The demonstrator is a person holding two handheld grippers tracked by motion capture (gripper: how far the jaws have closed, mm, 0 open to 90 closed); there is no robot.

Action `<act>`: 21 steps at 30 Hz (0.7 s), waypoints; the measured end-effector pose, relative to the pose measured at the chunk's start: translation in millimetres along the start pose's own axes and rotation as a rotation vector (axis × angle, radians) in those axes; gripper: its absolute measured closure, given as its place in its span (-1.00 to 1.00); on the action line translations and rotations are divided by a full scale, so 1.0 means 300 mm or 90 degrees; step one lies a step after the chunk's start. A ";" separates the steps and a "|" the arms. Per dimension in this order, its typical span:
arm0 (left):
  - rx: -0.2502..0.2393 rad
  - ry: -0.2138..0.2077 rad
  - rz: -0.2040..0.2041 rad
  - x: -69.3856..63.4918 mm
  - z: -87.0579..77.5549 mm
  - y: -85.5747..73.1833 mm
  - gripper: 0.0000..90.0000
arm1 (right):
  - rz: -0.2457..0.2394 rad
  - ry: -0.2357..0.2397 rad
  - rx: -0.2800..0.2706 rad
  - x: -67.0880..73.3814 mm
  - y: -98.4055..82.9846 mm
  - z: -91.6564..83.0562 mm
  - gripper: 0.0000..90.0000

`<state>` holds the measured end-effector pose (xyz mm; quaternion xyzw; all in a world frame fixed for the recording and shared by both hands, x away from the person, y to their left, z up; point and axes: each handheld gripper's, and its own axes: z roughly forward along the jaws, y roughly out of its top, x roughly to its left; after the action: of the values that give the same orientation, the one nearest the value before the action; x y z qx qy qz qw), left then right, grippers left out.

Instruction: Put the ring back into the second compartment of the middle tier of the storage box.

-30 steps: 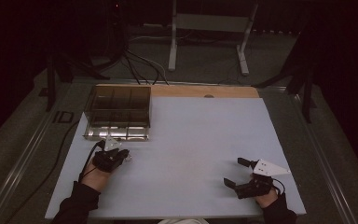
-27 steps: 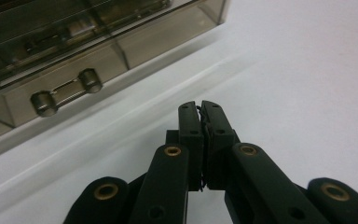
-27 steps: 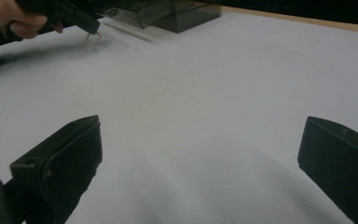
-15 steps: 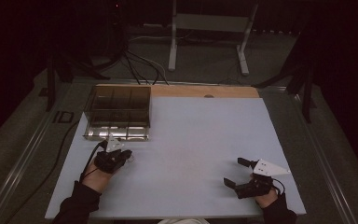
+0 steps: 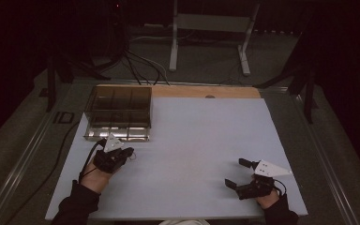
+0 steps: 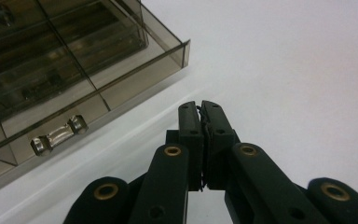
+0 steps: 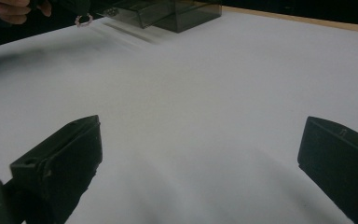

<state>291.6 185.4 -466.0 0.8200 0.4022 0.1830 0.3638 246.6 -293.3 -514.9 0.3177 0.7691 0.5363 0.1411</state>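
The smoked compartment box [image 5: 118, 112] sits at the table's [image 5: 197, 140] far left, its handle [image 6: 58, 136] facing the left gripper [image 5: 130, 153], jaws closed on nothing. The right gripper [image 5: 239, 172] rests well apart, jaws wide, seemingly waiting.

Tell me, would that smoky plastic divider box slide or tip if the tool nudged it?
The box looks low, wide and flat-bottomed, so it would probably slide across the smooth white table rather than tip. Its thin see-through walls suggest it is light and stiff, perhaps easy to crack. Its small clear handle looks slippery.
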 end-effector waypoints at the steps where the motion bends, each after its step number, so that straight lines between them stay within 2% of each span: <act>1: -0.001 0.001 0.004 -0.002 -0.003 0.003 1.00 | -0.001 -0.001 0.001 0.000 0.000 0.000 -1.00; 8: -0.015 -0.001 0.009 -0.006 -0.025 0.021 1.00 | -0.002 -0.001 0.003 0.001 -0.002 0.000 -1.00; 13: -0.026 -0.008 0.003 0.000 -0.034 0.028 1.00 | -0.002 -0.002 0.003 0.001 -0.001 0.000 -1.00; 21: -0.048 0.000 0.006 0.016 -0.060 0.056 1.00 | 0.000 -0.001 0.005 0.002 -0.002 0.002 -1.00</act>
<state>292.7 190.4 -441.6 0.8075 0.3914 0.1996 0.3935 246.4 -292.6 -515.7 0.3188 0.7712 0.5329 0.1403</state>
